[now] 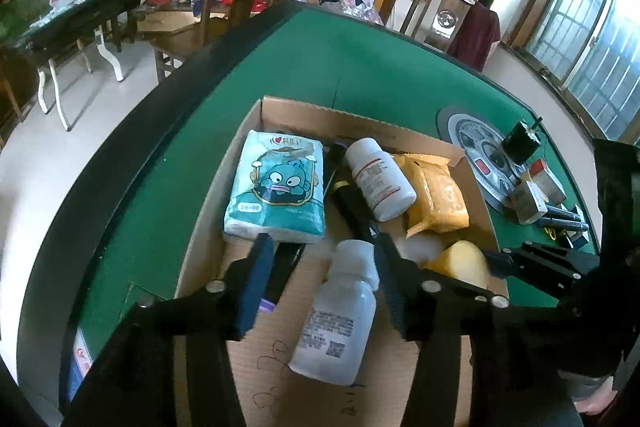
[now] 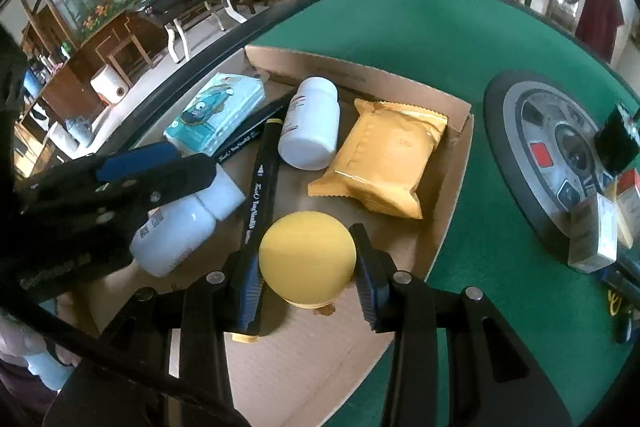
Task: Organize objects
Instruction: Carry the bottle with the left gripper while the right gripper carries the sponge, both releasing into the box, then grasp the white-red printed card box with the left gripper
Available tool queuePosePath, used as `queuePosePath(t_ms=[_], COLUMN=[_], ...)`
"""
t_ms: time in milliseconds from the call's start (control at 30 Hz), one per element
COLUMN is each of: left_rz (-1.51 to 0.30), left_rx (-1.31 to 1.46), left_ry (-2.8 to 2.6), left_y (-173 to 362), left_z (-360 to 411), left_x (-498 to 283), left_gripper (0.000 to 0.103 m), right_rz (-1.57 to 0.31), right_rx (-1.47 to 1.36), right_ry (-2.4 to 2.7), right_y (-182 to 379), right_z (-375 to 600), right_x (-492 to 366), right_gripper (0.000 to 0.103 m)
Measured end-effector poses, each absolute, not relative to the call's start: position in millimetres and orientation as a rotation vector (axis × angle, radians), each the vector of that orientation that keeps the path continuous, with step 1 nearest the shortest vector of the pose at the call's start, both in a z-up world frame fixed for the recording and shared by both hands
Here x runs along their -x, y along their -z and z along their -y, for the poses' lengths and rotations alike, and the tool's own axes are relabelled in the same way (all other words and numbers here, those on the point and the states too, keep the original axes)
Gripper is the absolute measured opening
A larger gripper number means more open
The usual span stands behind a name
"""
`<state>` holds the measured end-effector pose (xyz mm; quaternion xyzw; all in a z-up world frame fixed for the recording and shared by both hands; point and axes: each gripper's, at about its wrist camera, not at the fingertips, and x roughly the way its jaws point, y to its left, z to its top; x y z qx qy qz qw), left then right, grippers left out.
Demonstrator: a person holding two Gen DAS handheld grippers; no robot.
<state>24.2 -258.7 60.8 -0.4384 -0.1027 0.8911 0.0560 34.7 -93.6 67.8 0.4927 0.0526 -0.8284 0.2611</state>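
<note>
Item: white bottle (image 1: 340, 311), lying in cardboard box (image 1: 476, 187); left hand-held gripper (image 1: 320, 267) stands part-open around it, pads clear. Right hand-held gripper (image 2: 308, 267) clasps yellow round object (image 2: 307, 261). Advice: lower it flat beside marker (image 2: 262, 187), then release.

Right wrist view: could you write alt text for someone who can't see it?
The right gripper has its fingers around a yellow round object in a cardboard box holding two white bottles, a tissue pack, marker and yellow packet on a green table.
</note>
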Motion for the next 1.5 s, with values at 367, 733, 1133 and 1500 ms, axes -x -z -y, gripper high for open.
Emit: queuePosePath(t_ms=[367, 733, 1133, 1500], left_rz=[0.146, -0.070, -0.261, -0.331], left_rx=[1.058, 0.619, 0.520, 0.611], left_ry=[-2.943, -3.148, -3.084, -3.004], left_y=[-109.2, -155.9, -169.0, -164.3], left_z=[233.8, 179.5, 94.1, 39.2], left_x=[-65.0, -130.9, -150.3, -144.2], left_gripper=[0.068, 0.090, 0.099, 0.099], right_rz=[-0.158, -0.102, -0.051, -0.028], right_rx=[-1.134, -0.856, -0.828, -0.850], right_ry=[2.390, 2.695, 2.873, 2.948], right_y=[-113.0, -166.1, -173.8, -164.9], right_z=[67.5, 10.3, -75.8, -133.9], right_x=[-65.1, -107.7, -117.9, -112.3], right_gripper=[0.049, 0.074, 0.078, 0.078])
